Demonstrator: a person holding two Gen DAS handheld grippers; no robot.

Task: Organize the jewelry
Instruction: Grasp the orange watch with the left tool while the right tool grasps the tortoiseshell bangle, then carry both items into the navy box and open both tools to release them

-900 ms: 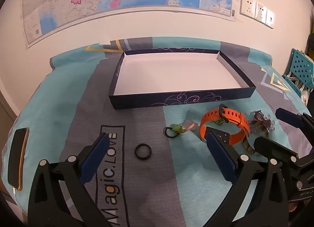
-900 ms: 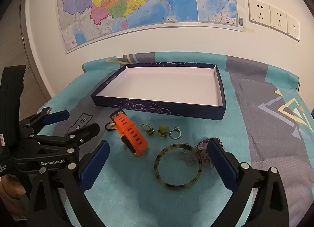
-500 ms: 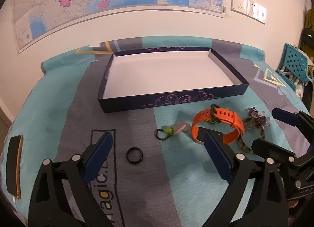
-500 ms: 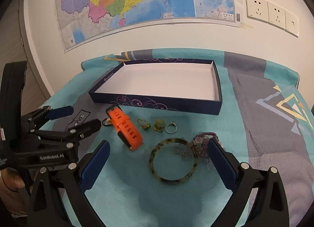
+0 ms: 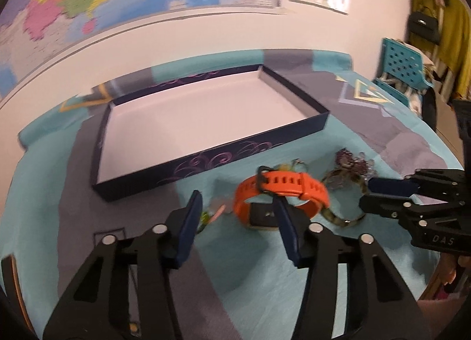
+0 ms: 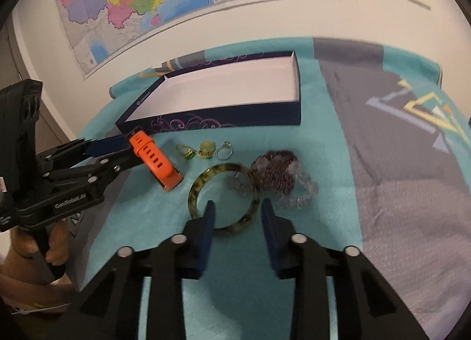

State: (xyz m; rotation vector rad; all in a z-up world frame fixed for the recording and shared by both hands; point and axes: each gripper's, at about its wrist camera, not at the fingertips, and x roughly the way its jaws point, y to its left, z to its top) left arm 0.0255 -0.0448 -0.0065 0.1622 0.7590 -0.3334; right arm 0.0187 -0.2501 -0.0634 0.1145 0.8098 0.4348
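Observation:
An orange watch lies on the teal cloth in front of a navy box with a white inside. My left gripper is low over the watch, jaws partly open. Its right finger covers the watch's middle, and the watch's left half lies between the fingers with no pad seen pressing. A tortoiseshell bangle lies to the watch's right. My right gripper straddles the bangle's near rim, one finger inside the ring and one outside, with a gap still showing.
Three small rings lie in a row before the box, and purple bead bracelets touch the bangle's right side. A green and pink trinket sits by my left finger. A teal chair stands far right.
Both grippers came forward and down onto the jewelry with their jaws narrowed. The left swung right onto the watch; the right closed in on the bangle. The black ring has left view.

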